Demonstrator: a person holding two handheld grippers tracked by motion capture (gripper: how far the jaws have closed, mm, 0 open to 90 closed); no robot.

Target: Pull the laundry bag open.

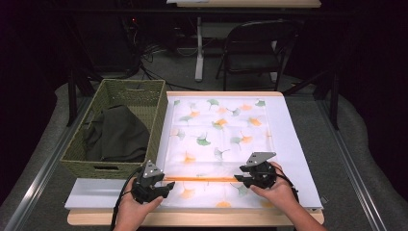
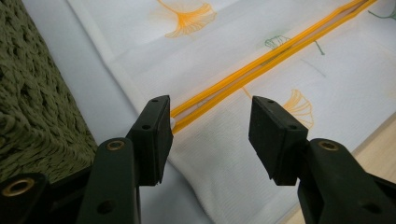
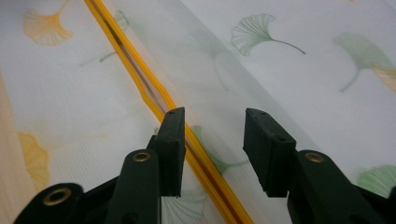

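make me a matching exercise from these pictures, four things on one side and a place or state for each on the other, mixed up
Things:
1. wicker basket
2. dark cloth
3. orange hem
4. folding chair

Places or states:
A. runs across the leaf-print fabric between the left claw and right claw
B. stands on the floor beyond the table
C. sits on the table's left side
D. lies bundled inside the basket

Pairs: 1-C, 2-D, 3-A, 4-B
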